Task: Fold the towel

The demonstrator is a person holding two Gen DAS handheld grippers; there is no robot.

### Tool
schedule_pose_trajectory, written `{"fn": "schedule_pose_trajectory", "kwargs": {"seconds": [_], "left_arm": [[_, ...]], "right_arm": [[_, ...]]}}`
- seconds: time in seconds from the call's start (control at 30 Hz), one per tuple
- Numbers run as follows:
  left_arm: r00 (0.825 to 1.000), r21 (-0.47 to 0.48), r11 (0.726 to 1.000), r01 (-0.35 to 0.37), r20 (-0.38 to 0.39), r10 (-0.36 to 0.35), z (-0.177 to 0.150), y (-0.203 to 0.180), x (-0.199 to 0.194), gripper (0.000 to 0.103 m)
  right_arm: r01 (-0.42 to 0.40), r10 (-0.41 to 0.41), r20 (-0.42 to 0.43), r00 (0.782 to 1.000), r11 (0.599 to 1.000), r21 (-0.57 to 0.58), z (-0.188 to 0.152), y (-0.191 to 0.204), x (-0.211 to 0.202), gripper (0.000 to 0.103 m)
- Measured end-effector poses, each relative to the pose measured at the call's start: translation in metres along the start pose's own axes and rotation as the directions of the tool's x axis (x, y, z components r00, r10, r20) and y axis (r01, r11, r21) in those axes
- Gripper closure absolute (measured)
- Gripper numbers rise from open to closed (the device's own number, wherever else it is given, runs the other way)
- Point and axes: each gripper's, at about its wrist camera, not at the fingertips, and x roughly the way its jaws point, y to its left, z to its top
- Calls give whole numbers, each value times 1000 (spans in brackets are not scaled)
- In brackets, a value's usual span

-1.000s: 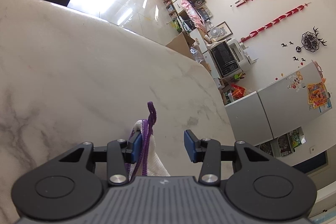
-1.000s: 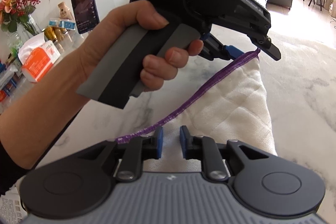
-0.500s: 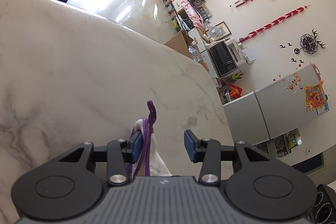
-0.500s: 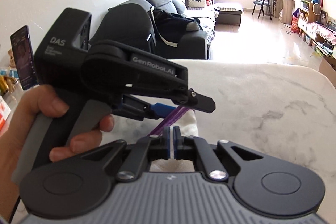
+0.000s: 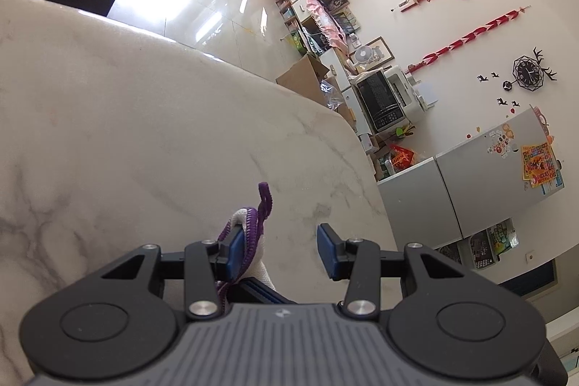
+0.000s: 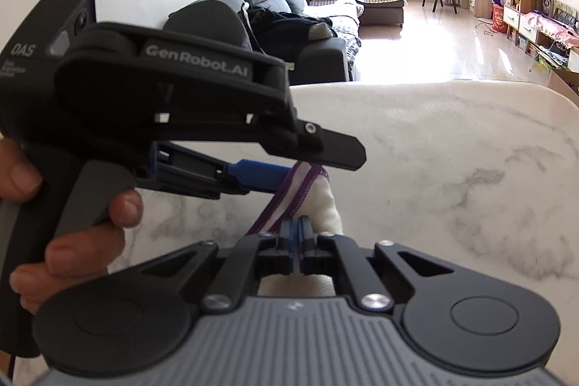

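Towel (image 6: 327,205) corners, white with purple stitched edging, are clamped between the closed blue pads of the right gripper (image 6: 298,234), just above the marble table (image 6: 452,147). Beside it, the left gripper (image 5: 280,252) is held with its jaws apart, the purple hem (image 5: 253,227) draped against its left pad (image 5: 235,252). No container is seen on the table; cluttered shelves (image 5: 318,6) are seen beyond.

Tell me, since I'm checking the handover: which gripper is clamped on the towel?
The right gripper: its blue pads are shut on the towel's purple hem. The left gripper stands open, towel against one pad only.
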Motion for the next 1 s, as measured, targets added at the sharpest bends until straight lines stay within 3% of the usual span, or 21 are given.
{"fn": "schedule_pose_trajectory", "kwargs": {"seconds": [0.13, 0.27, 0.43, 0.67, 0.83, 1.0], "left_arm": [[1000, -8, 1000, -15, -8, 15, 2, 1, 7, 59], [999, -31, 999, 12, -34, -13, 3, 7, 20, 59], [999, -35, 999, 29, -34, -30, 2, 11, 19, 59], [999, -43, 999, 34, -29, -35, 2, 16, 18, 58], [999, -45, 999, 27, -34, -29, 5, 16, 14, 58], [1000, 1, 1000, 2, -22, -2, 6, 12, 2, 58]], "right_arm": [[2, -2, 3, 1000, 1000, 5, -1, 1, 0, 99], [3, -3, 6, 1000, 1000, 3, -1, 1, -1, 98], [-1, -2, 41, 999, 998, 69, 7, -11, -5, 97], [14, -16, 20, 1000, 996, 91, 13, -9, 8, 98], [67, -67, 18, 998, 998, 19, 9, 4, 10, 99], [67, -67, 17, 998, 998, 12, 9, 3, 11, 100]]}}
